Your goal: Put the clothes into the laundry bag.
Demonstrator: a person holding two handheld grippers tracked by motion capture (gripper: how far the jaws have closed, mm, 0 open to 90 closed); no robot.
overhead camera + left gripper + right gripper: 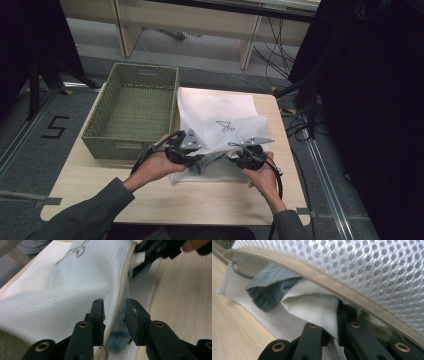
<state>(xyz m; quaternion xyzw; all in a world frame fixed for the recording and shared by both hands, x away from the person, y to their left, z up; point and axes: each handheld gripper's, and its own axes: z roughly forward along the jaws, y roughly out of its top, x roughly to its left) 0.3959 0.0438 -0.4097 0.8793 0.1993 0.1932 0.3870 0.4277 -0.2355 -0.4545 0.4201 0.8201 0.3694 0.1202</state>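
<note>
One white mesh laundry bag (220,120) with beige zipper, flat at table (150,200) centre, blue denim garment (270,290) and white cloth (312,307) at its 6 o'clock mouth. Left gripper (114,312) spread astride zipper edge. Right gripper (335,327) pinching white cloth. Green woven basket (131,112) touching at 9 o'clock.

Left claw (114,312) parted, right claw (334,332) clamped.
</note>
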